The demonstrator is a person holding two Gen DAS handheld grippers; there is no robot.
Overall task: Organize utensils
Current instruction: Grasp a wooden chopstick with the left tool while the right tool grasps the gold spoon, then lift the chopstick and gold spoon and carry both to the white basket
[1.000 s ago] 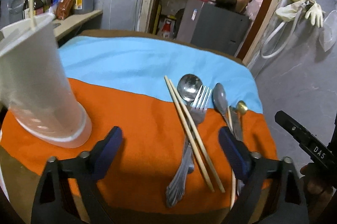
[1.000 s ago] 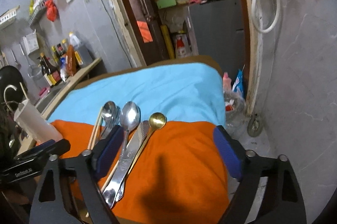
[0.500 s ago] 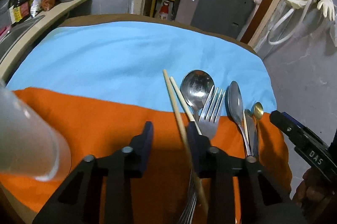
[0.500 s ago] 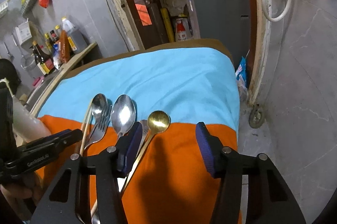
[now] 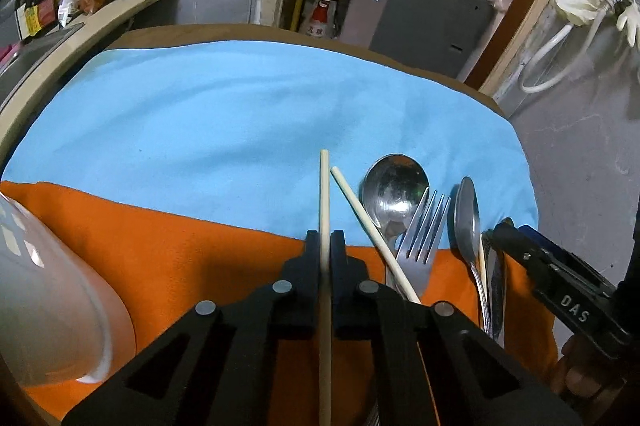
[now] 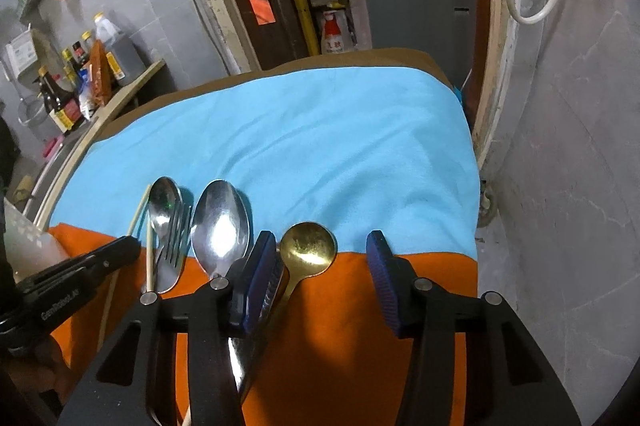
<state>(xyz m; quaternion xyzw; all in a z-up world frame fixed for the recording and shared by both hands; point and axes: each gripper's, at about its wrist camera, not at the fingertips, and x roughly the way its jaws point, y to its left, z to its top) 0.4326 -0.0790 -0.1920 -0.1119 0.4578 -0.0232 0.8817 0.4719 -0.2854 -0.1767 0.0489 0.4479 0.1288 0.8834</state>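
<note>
Clamping 1 chopstick [image 5: 324,194], the left gripper [image 5: 325,246] has its jaws pinched tight on the shaft above the orange cloth [image 5: 192,246]. The right gripper [image 6: 320,266] is closing around the gold spoon [image 6: 308,246], pads not yet touching it. To lift cleanly, I'd raise the stick straight, clear of the second chopstick [image 5: 372,230] and fork [image 5: 420,238], toward the white cup [image 5: 52,314] at left.

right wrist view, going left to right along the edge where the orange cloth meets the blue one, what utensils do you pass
chopsticks → round steel spoon, the fork lying over it → oval steel spoon → gold spoon, which sits between the right gripper fingers while its jaws are closing.
</note>
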